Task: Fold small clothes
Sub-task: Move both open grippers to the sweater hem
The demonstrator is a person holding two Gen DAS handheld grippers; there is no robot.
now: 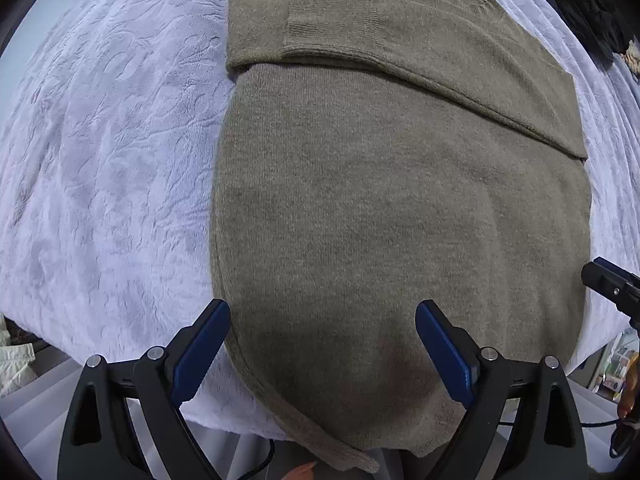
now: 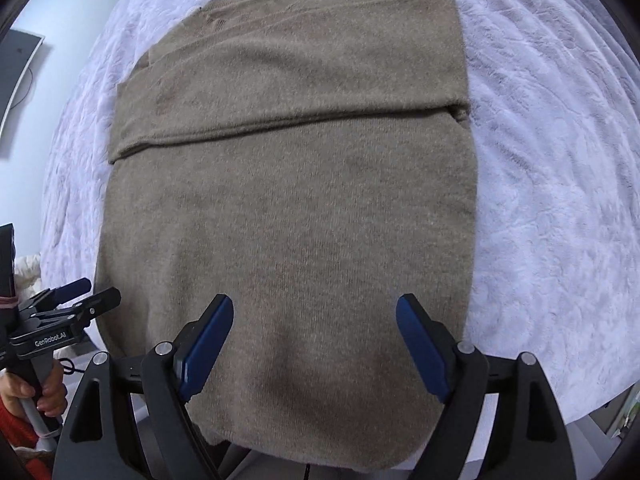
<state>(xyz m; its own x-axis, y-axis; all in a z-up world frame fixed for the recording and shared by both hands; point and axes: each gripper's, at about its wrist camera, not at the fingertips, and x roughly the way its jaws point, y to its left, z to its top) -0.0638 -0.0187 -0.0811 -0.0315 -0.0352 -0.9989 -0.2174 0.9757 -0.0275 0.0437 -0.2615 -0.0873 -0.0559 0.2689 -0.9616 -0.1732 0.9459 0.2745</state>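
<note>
Both grippers, left (image 1: 322,322) and right (image 2: 314,316), gape empty over one sweater (image 1: 400,208).

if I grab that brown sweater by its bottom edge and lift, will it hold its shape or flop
The sweater would probably flop: it is soft knit that drapes over the near edge of the bed. The sleeve folded across the chest lies loose, so it may slide off when lifted. The fuzzy white blanket beneath looks grippy, so a push would likely bunch the knit rather than slide it.

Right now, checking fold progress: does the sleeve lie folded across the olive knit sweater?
Yes, the ribbed-cuffed sleeve lies across the sweater's chest.
</note>
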